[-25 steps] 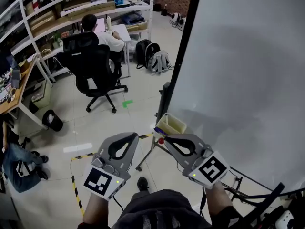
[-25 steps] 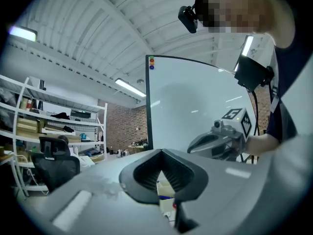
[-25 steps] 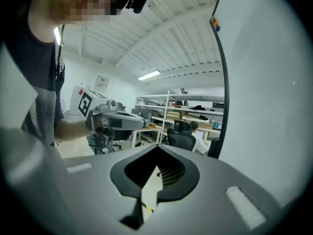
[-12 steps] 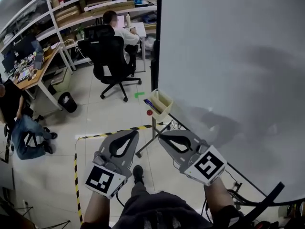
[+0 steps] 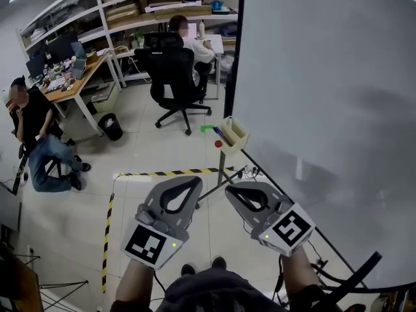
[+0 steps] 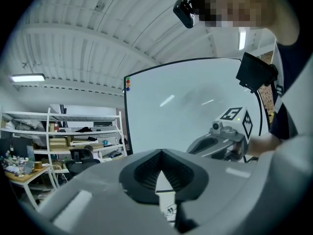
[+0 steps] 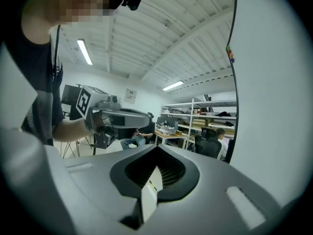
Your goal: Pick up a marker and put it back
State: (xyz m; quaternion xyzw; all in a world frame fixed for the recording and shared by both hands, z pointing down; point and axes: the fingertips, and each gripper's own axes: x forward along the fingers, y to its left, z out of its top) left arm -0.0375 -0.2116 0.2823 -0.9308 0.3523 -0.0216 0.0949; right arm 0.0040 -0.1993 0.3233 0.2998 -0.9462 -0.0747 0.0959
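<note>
Two closed, empty claws: your left claw (image 5: 189, 182) and right claw (image 5: 234, 191) sit side by side, well short of the whiteboard's (image 5: 325, 77) marker tray (image 5: 238, 137).

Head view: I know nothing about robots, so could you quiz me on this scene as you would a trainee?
1. Where is the marker? A: in the tray at the whiteboard's corner. B: on a desk. C: lying on the floor.
2. True or false: the left gripper grips the marker.
3. Fill in: the right gripper's jaws are ____.

Key: 1 A. 2 false: it is shut on nothing. 3 shut.
</note>
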